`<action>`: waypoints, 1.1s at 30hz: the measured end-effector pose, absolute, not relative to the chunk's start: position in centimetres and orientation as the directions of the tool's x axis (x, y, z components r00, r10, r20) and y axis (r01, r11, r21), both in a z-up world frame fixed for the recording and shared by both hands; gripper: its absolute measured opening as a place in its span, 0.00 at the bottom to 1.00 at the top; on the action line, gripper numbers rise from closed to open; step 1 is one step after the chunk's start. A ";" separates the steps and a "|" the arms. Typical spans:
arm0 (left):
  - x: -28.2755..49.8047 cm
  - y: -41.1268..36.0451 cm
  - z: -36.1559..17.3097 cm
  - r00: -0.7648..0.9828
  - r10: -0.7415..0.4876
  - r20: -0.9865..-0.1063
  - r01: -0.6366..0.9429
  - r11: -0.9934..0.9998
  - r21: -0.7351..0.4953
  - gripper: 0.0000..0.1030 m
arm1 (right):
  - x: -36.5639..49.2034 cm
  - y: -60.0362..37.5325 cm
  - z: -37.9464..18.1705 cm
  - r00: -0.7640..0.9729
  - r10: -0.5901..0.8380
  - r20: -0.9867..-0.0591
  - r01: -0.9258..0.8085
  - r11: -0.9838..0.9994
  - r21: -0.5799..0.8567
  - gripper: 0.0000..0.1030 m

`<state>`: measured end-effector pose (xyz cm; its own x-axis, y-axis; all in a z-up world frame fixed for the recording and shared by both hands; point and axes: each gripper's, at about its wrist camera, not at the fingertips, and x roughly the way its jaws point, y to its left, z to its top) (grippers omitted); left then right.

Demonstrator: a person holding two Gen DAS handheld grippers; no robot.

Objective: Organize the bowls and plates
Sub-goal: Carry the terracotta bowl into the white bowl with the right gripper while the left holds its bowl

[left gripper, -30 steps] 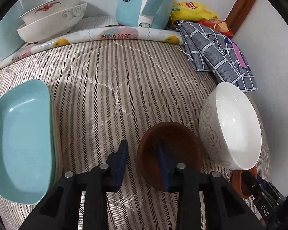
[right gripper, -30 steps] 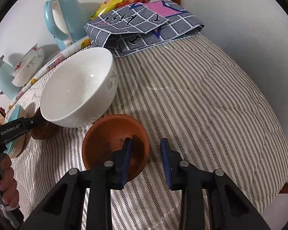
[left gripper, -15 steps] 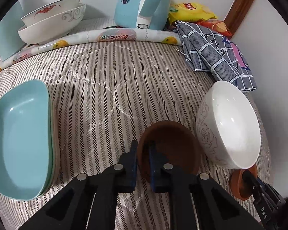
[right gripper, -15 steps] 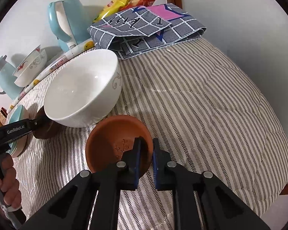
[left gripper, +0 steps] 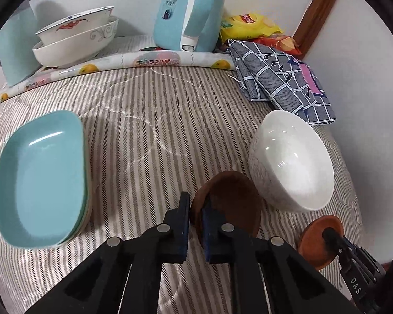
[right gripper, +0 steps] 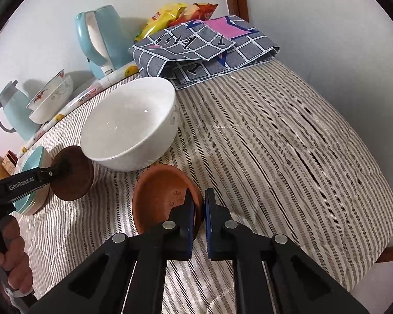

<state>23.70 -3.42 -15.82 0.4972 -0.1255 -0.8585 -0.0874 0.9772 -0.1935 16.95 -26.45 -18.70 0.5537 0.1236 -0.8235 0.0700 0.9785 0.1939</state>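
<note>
Risk of slippage: left gripper [left gripper: 195, 218] clamped on only the near rim of the dark brown saucer [left gripper: 230, 201], right gripper [right gripper: 199, 210] clamped likewise on the near rim of the terracotta saucer [right gripper: 162, 196]. With each grip at one edge, probable sagging or pivoting of the far side on lifting, then a drop onto the striped quilted table [right gripper: 288, 144]. Further risk of collision: white bowl [right gripper: 131, 123] just beside both saucers, between them, close enough for a tilted saucer edge to knock it. Also possible: contact between the two saucers when stacked, with chipping of unglazed clay. Dark brown saucer: round, shallow, matte, tilted up on edge in the right wrist view, just beside the stacked teal dishes [left gripper: 39, 178]. Terracotta saucer: round, shallow, orange-brown, faint marks inside, appears to lie on the table in front of the white bowl. White bowl: glossy, deep, pale scroll pattern on the outer wall. Two more patterned bowls [left gripper: 76, 39] nested at the far edge, beside a light blue kettle [left gripper: 188, 10]; folded checked cloth [left gripper: 280, 78] to the far right.
</note>
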 end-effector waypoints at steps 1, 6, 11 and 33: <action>23.5 -3.3 -15.7 0.497 -0.125 -0.859 -0.091 0.977 -0.194 0.08 | 16.9 -26.4 -18.6 0.554 0.124 -0.823 0.069 0.978 0.194 0.07; 22.2 -2.4 -14.5 0.516 -0.134 -0.846 -0.106 0.970 -0.219 0.08 | 16.1 -26.0 -17.7 0.570 0.123 -0.812 0.065 0.979 0.194 0.07; 21.4 -2.0 -13.1 0.537 -0.147 -0.831 -0.101 0.967 -0.236 0.08 | 15.4 -25.7 -16.7 0.577 0.132 -0.806 0.066 0.976 0.207 0.07; 20.7 2.1 -8.8 0.601 -0.128 -0.789 -0.115 0.963 -0.245 0.08 | 15.8 -23.3 -11.5 0.638 0.127 -0.759 0.066 0.974 0.219 0.07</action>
